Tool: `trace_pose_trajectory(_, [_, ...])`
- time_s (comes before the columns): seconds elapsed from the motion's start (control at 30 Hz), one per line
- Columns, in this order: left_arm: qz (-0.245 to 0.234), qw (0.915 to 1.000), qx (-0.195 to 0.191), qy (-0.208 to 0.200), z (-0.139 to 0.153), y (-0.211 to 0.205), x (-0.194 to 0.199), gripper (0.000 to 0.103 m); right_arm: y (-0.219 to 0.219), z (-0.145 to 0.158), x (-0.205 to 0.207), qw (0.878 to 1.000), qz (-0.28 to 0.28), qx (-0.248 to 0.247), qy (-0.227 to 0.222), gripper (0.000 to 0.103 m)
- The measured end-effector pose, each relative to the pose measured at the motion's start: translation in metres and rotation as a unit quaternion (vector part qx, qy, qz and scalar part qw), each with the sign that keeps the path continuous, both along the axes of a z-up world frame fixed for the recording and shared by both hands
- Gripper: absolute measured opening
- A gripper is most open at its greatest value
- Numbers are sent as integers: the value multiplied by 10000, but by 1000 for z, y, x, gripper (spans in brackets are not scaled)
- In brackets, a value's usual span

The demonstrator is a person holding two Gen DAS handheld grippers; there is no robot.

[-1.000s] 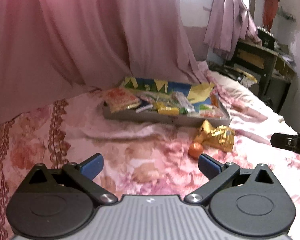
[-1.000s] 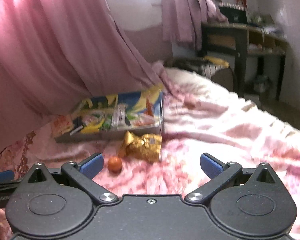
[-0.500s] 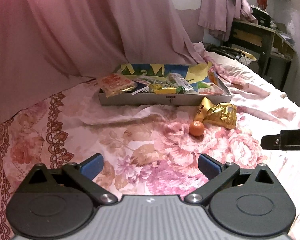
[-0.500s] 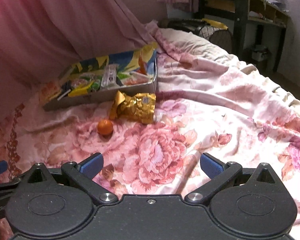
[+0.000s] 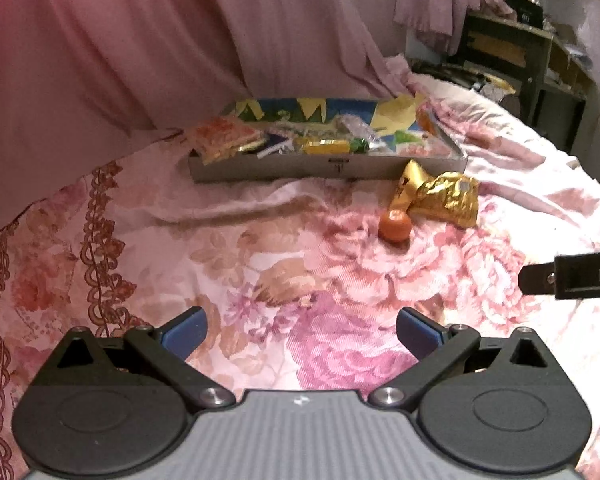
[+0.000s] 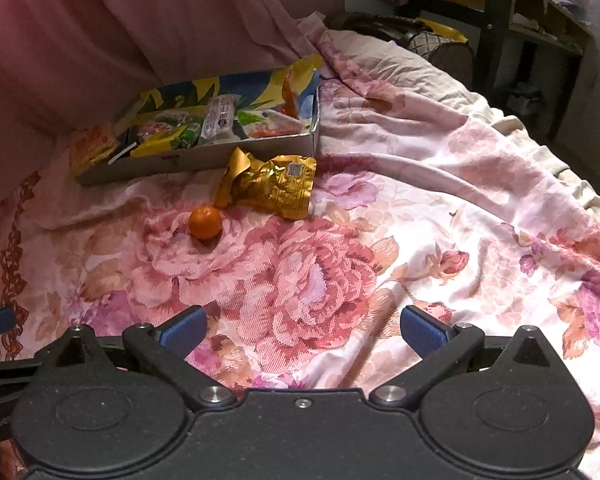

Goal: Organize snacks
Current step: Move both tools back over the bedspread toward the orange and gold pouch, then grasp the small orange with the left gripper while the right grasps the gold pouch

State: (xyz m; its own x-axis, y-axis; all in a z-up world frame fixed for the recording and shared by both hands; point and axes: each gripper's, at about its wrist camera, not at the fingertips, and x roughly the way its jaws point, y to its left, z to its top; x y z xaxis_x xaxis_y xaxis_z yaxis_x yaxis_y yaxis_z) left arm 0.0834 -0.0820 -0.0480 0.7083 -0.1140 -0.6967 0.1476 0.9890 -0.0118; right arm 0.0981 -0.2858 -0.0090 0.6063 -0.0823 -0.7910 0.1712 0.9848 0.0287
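A shallow grey box [image 5: 284,168] [image 6: 204,156] with a colourful lining lies on the floral bedspread and holds several snack packets. An orange packet [image 5: 220,140] [image 6: 90,146] hangs over its left end. In front of the box lie a crumpled gold snack bag [image 5: 440,196] [image 6: 272,184] and a small orange fruit [image 5: 395,226] [image 6: 205,222], side by side. My left gripper [image 5: 300,332] is open, well short of the fruit. My right gripper [image 6: 302,330] is open too, with nothing between its fingers; part of it shows at the right edge of the left wrist view.
A pink curtain [image 5: 140,40] hangs behind the box. The floral bedspread [image 6: 380,220] stretches to the right, with its edge at the far right. A dark wooden desk [image 5: 512,48] [image 6: 500,4] stands beyond the bed.
Both grippers have tilted down and moved closer to the bed, so the box, gold bag and fruit sit higher in view. Both stay open.
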Motion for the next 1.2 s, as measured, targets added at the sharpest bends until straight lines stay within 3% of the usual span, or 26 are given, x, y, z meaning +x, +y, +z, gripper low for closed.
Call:
trace_pose_trajectory(0.2, [34, 9991, -176, 386, -13, 3, 10, 103, 4, -9, 28, 9994, 285, -13, 211, 102])
trace_pose_trajectory(0.43, [85, 9982, -224, 548, -22, 4, 17, 103, 17, -16, 59, 9906, 1018, -892, 176, 102])
trace_pose_trajectory(0.63, [71, 9991, -272, 317, -21, 3, 32, 103, 29, -35, 81, 9553, 1904, -2260, -122, 102])
trace_pose_trajectory(0.77, [-301, 9994, -16, 195, -23, -9, 48, 103, 28, -39, 90, 9305, 2446, -2682, -501, 102])
trace_pose_trajectory(0.87, [-726, 9971, 217, 4, -24, -20, 59, 103, 25, -44, 96, 9198, 2645, -2833, -619, 102])
trace_pose_trajectory(1.03, [-1142, 9919, 383, -413, -29, -31, 79, 103, 20, -49, 106, 9173, 2705, -2860, -593, 102])
trace_pose_trajectory(1.2, [-1345, 9882, 445, -585, -35, -36, 92, 103, 14, -51, 115, 9239, 2536, -2793, -641, 102])
